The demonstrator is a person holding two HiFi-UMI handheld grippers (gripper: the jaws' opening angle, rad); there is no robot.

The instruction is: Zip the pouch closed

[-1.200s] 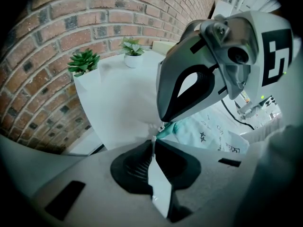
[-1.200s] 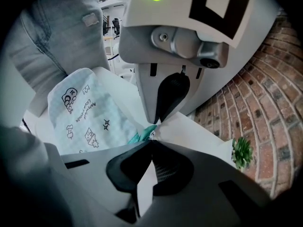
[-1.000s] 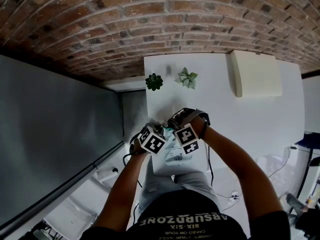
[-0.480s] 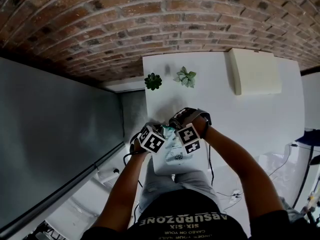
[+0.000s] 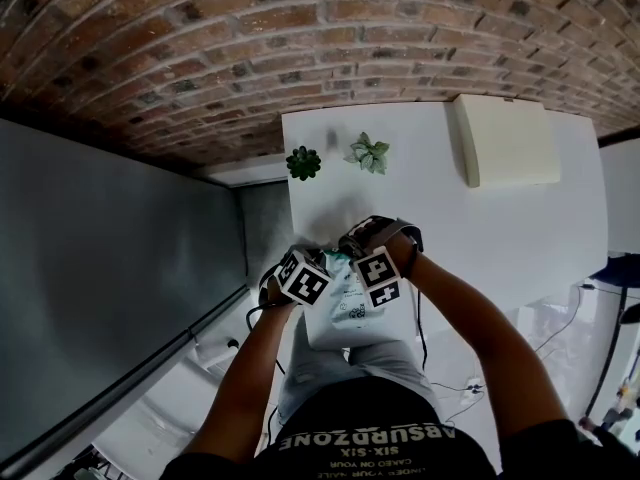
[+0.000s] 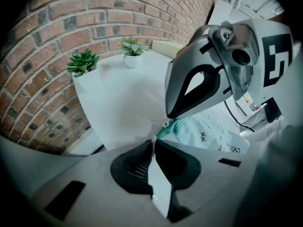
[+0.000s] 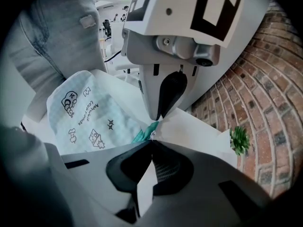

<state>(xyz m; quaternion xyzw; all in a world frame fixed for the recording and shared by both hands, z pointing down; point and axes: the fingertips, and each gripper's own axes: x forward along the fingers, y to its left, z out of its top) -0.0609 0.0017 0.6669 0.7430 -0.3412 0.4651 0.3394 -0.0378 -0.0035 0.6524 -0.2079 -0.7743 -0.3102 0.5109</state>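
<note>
Looking down, I find most of the pouch [image 5: 352, 316] hidden under my two grippers at frame centre. Only its pale printed lower part shows, at the near edge of the white table [image 5: 480, 238]. The zip line and mouth are covered, so I cannot tell how far it is zipped.

Left gripper [image 6: 153, 140]: jaws narrow, tips pinched on the pouch's teal end [image 6: 171, 126].
Right gripper [image 7: 152, 136]: jaws fully together at that same teal end. What sliver sits between them is too small to make out. The two gripper noses almost meet there.

Against a second ago: both grippers sit in the same spot over the pouch and the pouch lies the same. Only the framing has shifted slightly.

Containers: the pouch's inside is not visible. Two small pots stand at upper middle, one holding a dark green plant [image 5: 303, 162], the other a pale plant [image 5: 369, 154]. The cream box [image 5: 510, 140] at upper right is closed, contents unseen.
</note>
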